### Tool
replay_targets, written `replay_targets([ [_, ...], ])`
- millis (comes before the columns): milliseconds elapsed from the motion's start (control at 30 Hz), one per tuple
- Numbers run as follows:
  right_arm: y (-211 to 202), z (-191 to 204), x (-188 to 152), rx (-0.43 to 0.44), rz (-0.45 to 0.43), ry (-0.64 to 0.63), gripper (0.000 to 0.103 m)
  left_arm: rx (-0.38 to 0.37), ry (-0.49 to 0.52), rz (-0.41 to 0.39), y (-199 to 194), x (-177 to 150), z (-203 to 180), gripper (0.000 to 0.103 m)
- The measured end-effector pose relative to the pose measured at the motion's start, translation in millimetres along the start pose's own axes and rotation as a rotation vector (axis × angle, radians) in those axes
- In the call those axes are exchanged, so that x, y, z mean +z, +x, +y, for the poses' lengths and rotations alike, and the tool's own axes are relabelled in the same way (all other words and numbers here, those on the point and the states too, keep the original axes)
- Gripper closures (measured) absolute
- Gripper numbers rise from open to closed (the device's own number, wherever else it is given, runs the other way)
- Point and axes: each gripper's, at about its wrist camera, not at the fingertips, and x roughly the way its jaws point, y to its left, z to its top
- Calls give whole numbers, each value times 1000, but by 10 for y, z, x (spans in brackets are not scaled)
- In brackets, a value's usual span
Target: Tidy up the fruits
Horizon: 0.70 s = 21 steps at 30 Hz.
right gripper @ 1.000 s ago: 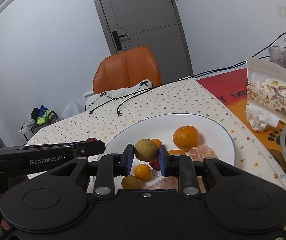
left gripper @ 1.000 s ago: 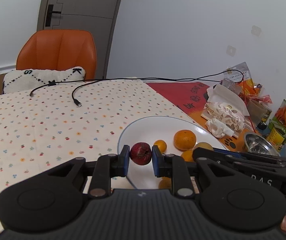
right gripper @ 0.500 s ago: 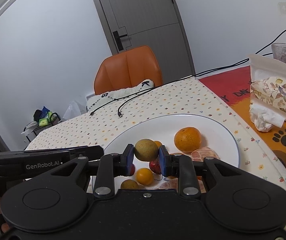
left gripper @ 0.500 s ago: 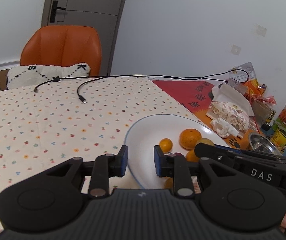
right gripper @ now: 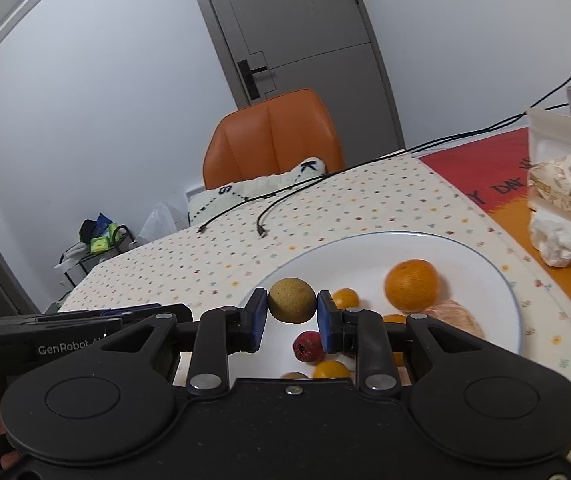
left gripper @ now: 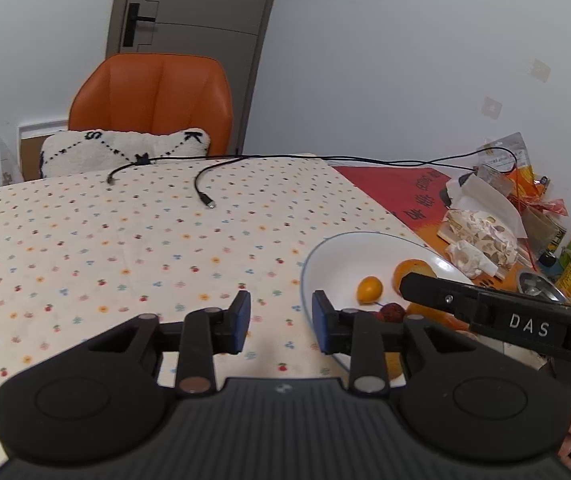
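A round brownish-green fruit [right gripper: 292, 300] is pinched between the pads of the right gripper [right gripper: 292, 315] and held above the near-left rim of the white plate [right gripper: 497, 276], which lies directly below and ahead. No long axis is noted. The left gripper [left gripper: 281, 322] is spread and empty, with the plate to its right.

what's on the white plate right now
On the plate: a big orange, a peeled orange, a red fruit and several small yellow fruits. The right gripper, gripping a brown fruit, hides the plate's near edge.
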Motion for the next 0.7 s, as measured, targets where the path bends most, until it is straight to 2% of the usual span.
replay_targets([
  [133, 55, 84, 34, 18, 1, -8, 77, 21, -16, -10, -64, 15, 92, 62],
  [200, 68, 108, 37, 22, -4, -10, 73, 34, -23, -17, -97, 20, 133, 54],
  [267, 69, 107, 35, 19, -3, -4, 72, 43, -30, -26, -131, 18, 170, 50],
  [433, 32, 61, 1, 3, 2, 14, 72, 56, -46, -29, -184, -1, 235, 45],
  [533, -19, 47, -21, -6, 1, 19, 70, 72, -46, -28, -210, -24, 251, 36],
  [700, -108, 45, -68, -13, 2, 23, 64, 87, -51, -33, -290, -52, 306, 28],
])
